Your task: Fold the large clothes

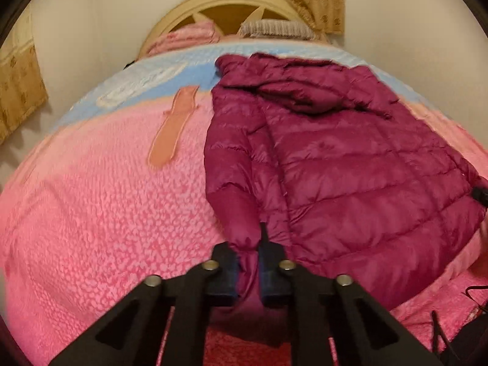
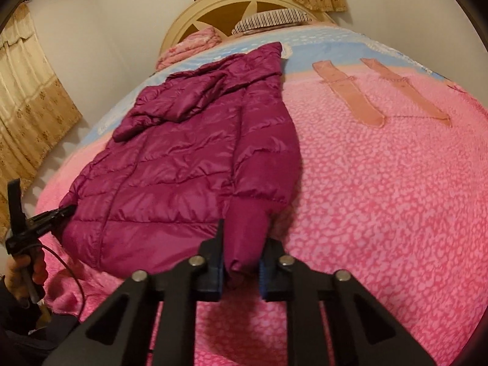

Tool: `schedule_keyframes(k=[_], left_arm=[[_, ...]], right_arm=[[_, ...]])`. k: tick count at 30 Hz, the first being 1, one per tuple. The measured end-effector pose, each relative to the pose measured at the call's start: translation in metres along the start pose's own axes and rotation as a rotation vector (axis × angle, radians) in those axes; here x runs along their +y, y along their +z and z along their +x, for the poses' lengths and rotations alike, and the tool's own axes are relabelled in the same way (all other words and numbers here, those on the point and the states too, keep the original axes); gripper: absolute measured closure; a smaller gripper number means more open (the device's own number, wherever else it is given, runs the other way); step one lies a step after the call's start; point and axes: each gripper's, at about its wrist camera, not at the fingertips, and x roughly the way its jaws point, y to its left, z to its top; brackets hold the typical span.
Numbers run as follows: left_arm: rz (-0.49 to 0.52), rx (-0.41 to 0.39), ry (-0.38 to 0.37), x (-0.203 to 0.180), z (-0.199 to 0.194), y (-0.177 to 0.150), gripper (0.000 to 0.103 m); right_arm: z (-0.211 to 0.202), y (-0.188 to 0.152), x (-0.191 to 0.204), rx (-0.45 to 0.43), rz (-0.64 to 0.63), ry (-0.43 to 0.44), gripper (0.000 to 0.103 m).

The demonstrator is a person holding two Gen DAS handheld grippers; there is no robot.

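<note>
Down at the bottom middle of each wrist view the jaws are clamped on a sleeve cuff: the left gripper (image 1: 248, 270) pinches the cuff of one sleeve (image 1: 241, 213), and the right gripper (image 2: 241, 270) squeezes the cuff of the other sleeve (image 2: 248, 228). The jacket (image 1: 350, 164) itself lies spread flat, back up, hood flopped over the top, on the pink blanket (image 2: 381, 198), so I'd say folding has barely started: both sleeves grabbed, nothing folded in yet, and the body fold is still to come. View differences: the right camera catches the other gripper at the lower left edge plus the hand (image 2: 21, 274) holding it; the left camera only gets a sliver of its partner at the right edge.
</note>
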Motion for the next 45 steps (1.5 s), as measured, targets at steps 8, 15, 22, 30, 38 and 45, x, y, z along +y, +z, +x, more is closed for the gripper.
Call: schedule_keyframes(k=[8,15,22,30,38,45], left_arm=[[-0.006,-0.153,-0.062,0.009,-0.064,0.026,0.099],[0.026,-0.304,-0.128,0.018,-0.151,0.038,0.099],[0.064,-0.411,-0.069,0.023,-0.16,0.071,0.098],[0.06,-0.354,0.041,0.02,-0.052,0.125,0.098],[0.01,-0.313,0.03,0.031,0.007,0.161,0.095],[-0.067,-0.249,0.023,0.042,0.048,0.193,0.091]], right_arm=[[-0.045,0.016,0.014,-0.113,-0.004,0.079,0.089],[-0.124,0.035,0.036,-0.264,-0.041,0.149,0.089],[-0.164,0.062,0.048,-0.402,-0.077,0.166,0.09],[-0.081,0.126,0.035,-0.382,-0.041,0.095,0.092],[-0.027,0.17,0.02,-0.347,-0.008,0.039,0.092],[0.003,0.205,0.016,-0.33,-0.015,0.007,0.092]])
